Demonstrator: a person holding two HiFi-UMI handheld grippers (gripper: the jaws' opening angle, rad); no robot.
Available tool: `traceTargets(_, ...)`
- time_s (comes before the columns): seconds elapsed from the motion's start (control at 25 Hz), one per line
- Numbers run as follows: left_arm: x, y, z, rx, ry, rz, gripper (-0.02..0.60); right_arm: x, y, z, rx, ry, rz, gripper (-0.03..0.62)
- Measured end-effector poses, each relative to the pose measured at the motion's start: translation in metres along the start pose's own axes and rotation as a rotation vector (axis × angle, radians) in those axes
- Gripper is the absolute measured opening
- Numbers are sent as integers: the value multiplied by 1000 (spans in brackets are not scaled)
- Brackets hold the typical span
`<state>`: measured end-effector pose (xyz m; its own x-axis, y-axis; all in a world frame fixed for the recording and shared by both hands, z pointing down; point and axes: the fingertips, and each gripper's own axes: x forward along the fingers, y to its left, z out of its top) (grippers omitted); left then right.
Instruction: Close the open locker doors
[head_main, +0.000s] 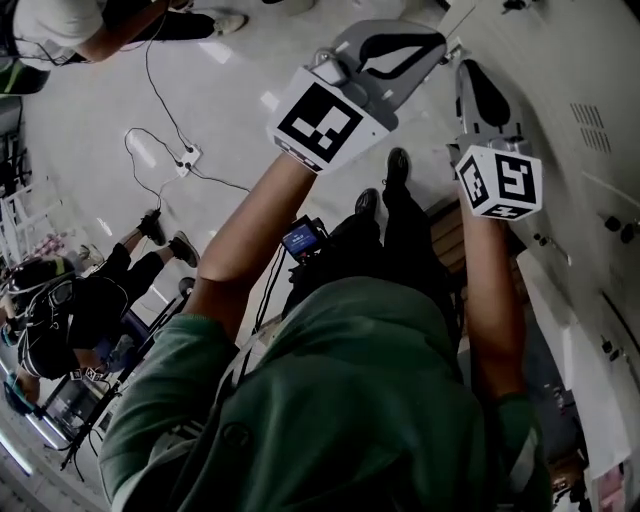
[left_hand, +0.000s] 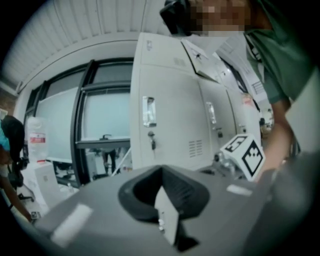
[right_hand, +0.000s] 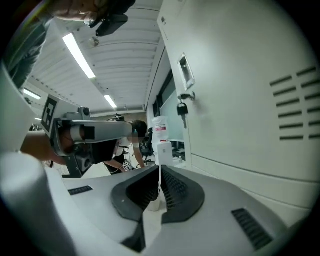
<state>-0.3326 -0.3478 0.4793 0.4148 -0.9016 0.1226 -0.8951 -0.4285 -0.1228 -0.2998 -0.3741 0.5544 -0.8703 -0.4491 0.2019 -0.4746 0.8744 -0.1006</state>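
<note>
A bank of white lockers runs down the right of the head view. In the left gripper view the nearest locker door is flush, with a recessed handle and a key below it. Higher up, a tilted white panel juts out from the bank. My left gripper is raised toward the lockers, jaws shut on nothing. My right gripper is close beside a door that has a handle and a hanging key. Its jaws are shut and empty.
A person's shoes stand on the pale floor by the lockers. Cables and a power strip lie on the floor to the left. A seated person is at the far left. Large windows lie left of the lockers.
</note>
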Motion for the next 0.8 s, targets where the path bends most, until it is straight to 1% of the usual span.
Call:
traceTargets(0.16, -30, -12, 30, 50, -23, 5, 0, -26, 36, 45, -50, -44, 74, 9)
traceTargets(0.4, -78, -39, 63, 114, -32, -13, 1, -80, 89, 107, -101, -105, 181, 6)
traceTargets(0.6, -126, -57, 90, 166, -42, -7, 2, -124, 123, 155, -164, -144, 225, 6)
traceTargets(0.8, -166, -70, 107, 201, -28, 5, 0, -160, 144, 188, -201, -165, 239, 6)
